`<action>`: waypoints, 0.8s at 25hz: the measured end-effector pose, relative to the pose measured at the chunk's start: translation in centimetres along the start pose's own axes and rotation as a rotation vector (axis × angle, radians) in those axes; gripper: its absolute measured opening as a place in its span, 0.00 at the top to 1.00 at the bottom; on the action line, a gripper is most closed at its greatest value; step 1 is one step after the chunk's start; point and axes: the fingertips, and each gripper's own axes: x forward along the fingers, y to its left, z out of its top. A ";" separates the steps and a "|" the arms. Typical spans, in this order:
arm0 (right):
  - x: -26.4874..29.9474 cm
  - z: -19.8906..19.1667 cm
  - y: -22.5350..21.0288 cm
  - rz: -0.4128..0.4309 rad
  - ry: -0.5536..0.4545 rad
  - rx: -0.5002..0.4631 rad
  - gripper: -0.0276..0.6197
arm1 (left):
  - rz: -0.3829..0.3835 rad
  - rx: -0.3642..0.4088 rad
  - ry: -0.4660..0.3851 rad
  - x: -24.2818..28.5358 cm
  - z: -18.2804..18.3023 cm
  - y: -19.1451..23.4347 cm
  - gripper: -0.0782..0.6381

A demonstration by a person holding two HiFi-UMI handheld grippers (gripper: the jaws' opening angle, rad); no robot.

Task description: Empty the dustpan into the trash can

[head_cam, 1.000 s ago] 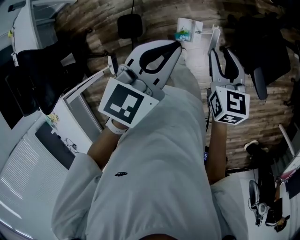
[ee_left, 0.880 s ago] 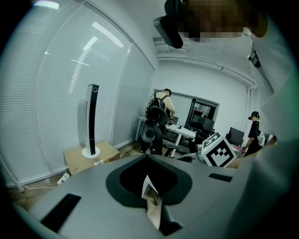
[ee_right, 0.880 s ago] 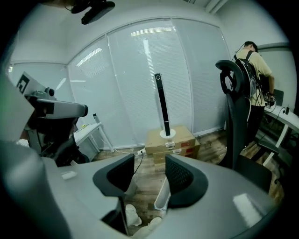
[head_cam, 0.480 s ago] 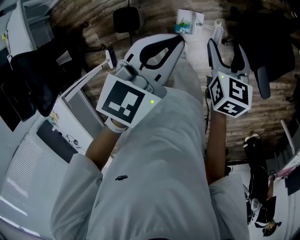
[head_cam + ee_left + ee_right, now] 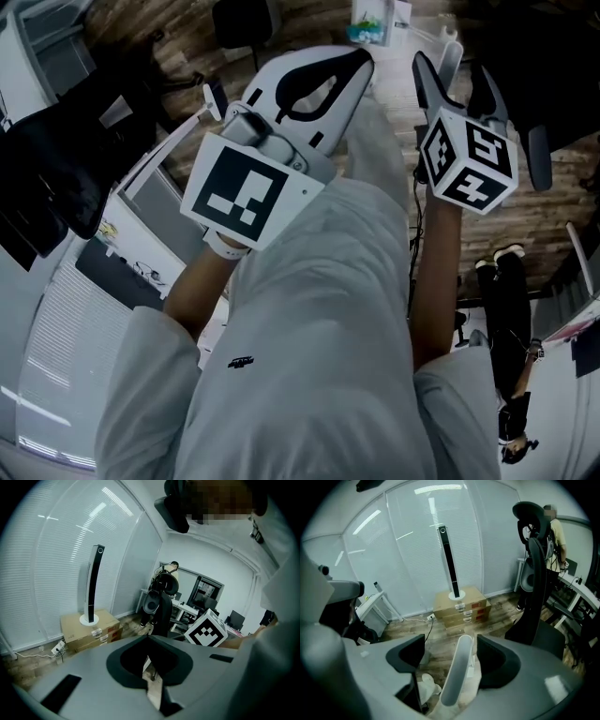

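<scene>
A white upright handle [image 5: 457, 677] of the dustpan stands between the jaws of my right gripper [image 5: 451, 643]. Those jaws have just been opening, and there is a gap on each side of the handle. In the head view the same handle [image 5: 452, 52] rises between the spread fingers of the right gripper [image 5: 450, 67]. The pan [image 5: 375, 21], with teal bits in it, lies on the wood floor at the top edge. Crumpled white paper [image 5: 425, 685] lies by the handle's foot. My left gripper [image 5: 361, 64] is shut and holds nothing. No trash can is clearly recognisable.
A black tower fan [image 5: 449, 559] stands on stacked cardboard boxes [image 5: 461, 606] by the blinds. A black office chair [image 5: 536, 573] is close on the right, with a person [image 5: 555, 531] behind it. A white cabinet [image 5: 141, 244] lies left of my legs.
Both grippers have sunk toward the floor and shifted up the head view. The right jaws have spread wide around the white handle. The left jaws have stayed shut.
</scene>
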 end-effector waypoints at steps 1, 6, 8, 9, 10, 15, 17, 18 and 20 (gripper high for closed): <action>0.6 -0.2 0.0 0.003 0.015 0.003 0.41 | -0.001 -0.003 0.001 0.3 -0.1 0.4 0.88; 2.6 -1.5 -0.6 -0.006 0.073 0.033 0.41 | -0.010 -0.019 0.022 2.0 -1.6 1.4 0.88; 3.2 -1.8 -1.1 -0.025 0.092 0.033 0.41 | -0.023 -0.023 0.026 2.7 -2.0 1.4 0.88; 3.4 -2.0 -1.4 -0.034 0.104 0.027 0.41 | -0.030 -0.027 0.031 2.9 -2.2 1.4 0.88; 3.7 -2.2 -1.6 -0.042 0.118 0.017 0.41 | -0.036 -0.031 0.036 3.2 -2.5 1.4 0.88; 5.2 -3.2 -2.7 -0.048 0.175 0.033 0.41 | -0.057 -0.051 0.061 4.8 -3.8 1.8 0.88; 5.7 -3.2 -3.0 -0.051 0.185 0.044 0.41 | -0.061 -0.060 0.066 5.4 -4.0 2.1 0.88; 5.9 -3.2 -3.0 -0.052 0.189 0.051 0.42 | -0.064 -0.062 0.067 5.6 -4.1 2.2 0.88; 6.3 -3.3 -3.0 -0.051 0.199 0.060 0.43 | -0.068 -0.065 0.068 6.1 -4.2 2.5 0.88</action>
